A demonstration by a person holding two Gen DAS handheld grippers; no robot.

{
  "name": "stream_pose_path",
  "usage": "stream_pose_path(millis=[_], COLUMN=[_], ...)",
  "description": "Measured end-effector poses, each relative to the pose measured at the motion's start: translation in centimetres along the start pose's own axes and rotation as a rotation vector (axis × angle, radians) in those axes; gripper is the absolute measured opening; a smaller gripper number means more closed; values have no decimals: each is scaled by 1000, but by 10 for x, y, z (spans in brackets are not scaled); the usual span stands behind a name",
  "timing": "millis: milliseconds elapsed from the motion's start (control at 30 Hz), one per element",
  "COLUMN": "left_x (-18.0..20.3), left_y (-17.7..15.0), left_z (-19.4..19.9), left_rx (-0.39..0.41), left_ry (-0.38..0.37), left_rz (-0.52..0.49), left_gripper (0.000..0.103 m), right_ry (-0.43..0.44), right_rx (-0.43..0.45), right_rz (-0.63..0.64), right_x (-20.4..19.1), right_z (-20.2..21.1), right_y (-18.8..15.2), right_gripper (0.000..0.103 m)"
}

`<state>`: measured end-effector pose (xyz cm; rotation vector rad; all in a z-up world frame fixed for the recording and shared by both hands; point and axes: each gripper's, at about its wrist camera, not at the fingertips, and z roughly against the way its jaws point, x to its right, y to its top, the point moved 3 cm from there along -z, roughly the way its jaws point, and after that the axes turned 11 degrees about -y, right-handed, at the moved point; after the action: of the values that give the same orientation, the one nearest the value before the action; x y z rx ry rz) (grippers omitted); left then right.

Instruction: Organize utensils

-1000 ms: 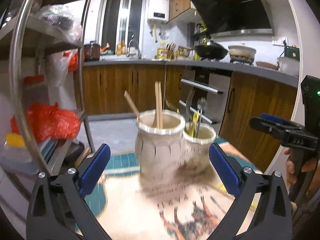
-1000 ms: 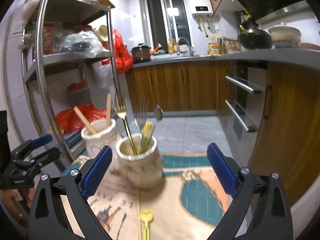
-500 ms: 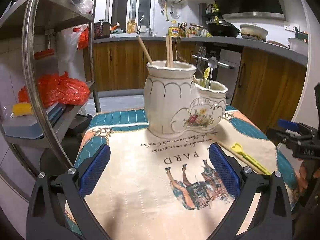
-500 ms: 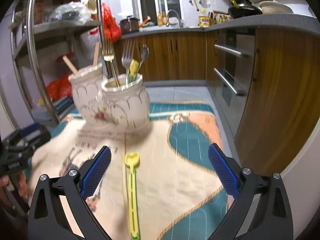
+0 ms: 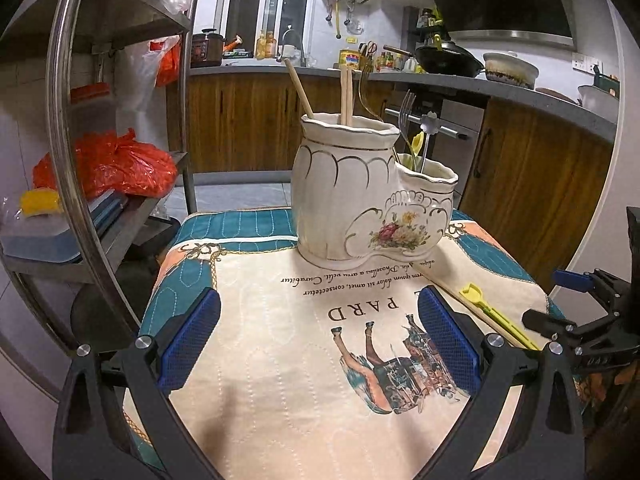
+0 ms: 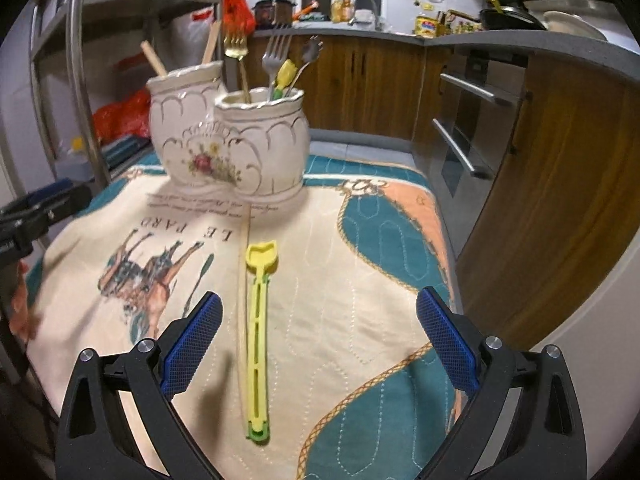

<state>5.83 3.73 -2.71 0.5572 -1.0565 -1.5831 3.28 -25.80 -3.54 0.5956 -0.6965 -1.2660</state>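
A white ceramic two-pot utensil holder (image 5: 360,208) (image 6: 224,148) stands at the far side of a printed cloth (image 5: 304,360) (image 6: 340,280). Its taller pot holds wooden chopsticks (image 5: 346,96); its lower pot holds forks (image 6: 276,56) and a yellow utensil. A yellow plastic utensil (image 6: 258,332) (image 5: 496,318) lies on the cloth beside a single wooden chopstick (image 6: 243,300). My left gripper (image 5: 316,344) is open and empty above the cloth. My right gripper (image 6: 318,348) is open and empty, with the yellow utensil between its fingers and just ahead.
A metal shelf rack (image 5: 68,128) with red bags (image 5: 120,164) stands to the left of the table. Wooden kitchen cabinets (image 6: 560,184) and an oven (image 6: 468,128) are on the right. The cloth's right edge (image 6: 440,240) drops to the floor.
Both grippers have pulled back from the holder and tilted down, so more of the cloth shows. The yellow utensil now lies between the right gripper's fingers. Both stayed open.
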Motion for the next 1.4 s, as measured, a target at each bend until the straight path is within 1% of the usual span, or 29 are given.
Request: stream_pose_path(millis=[100, 167, 200, 267, 300, 367, 400, 467, 533, 700, 800, 833, 867, 967, 1067, 1133, 1300, 1367, 1400], left_x=[0, 1, 1, 2, 2, 2, 2, 2, 3, 7, 12, 14, 19, 34, 48, 60, 85, 94, 100], left_y=[0, 0, 0, 0, 0, 0, 0, 0, 0, -1, -2, -2, -2, -2, -2, 0, -4, -6, -7], left_z=[0, -1, -1, -2, -2, -2, -2, -3, -3, -4, -7, -8, -9, -16, -21, -28, -50, -58, -62], left_rx=[-1, -3, -4, -6, -7, -10, -11, -13, -16, -18, -34, -38, -46, -84, -108, -128, -171, -188, -201], left_ry=[-1, 0, 1, 3, 3, 4, 3, 3, 4, 20, 18, 19, 23, 17, 28, 27, 4, -5, -10], left_rz=[-6, -10, -13, -17, -17, -16, -15, -14, -18, -33, -42, -46, -56, -70, -82, -63, -12, -9, -12], left_gripper=[97, 97, 97, 97, 97, 97, 97, 97, 97, 97, 97, 97, 97, 97, 97, 97, 97, 95, 87], right_ry=[24, 39, 43, 51, 55, 67, 77, 84, 92, 111, 124, 129, 133, 161, 190, 200, 193, 191, 197], right_rx=[-19, -31, -40, -62, -70, -86, -89, -93, -101, -132, -135, -130, -127, -108, -80, -61, -29, -17, -16], right_rz=[23, 41, 51, 70, 76, 82, 82, 83, 70, 84, 79, 80, 79, 40, -10, -40, -53, -64, -74], right_x=[-8, -14, -17, -22, -24, -26, -27, -27, -24, -27, -25, -24, -24, -15, -3, 6, 21, 26, 29], right_z=[-4, -5, -7, -12, -13, -16, -17, -17, -19, -25, -28, -28, -28, -26, -23, -21, -20, -19, -19], right_y=[1, 3, 3, 3, 3, 2, 2, 3, 4, 3, 5, 7, 7, 9, 10, 11, 9, 7, 6], right_gripper=[91, 73, 68, 53, 50, 35, 33, 23, 21, 21, 21, 11, 11, 11, 11, 11, 11, 11, 11])
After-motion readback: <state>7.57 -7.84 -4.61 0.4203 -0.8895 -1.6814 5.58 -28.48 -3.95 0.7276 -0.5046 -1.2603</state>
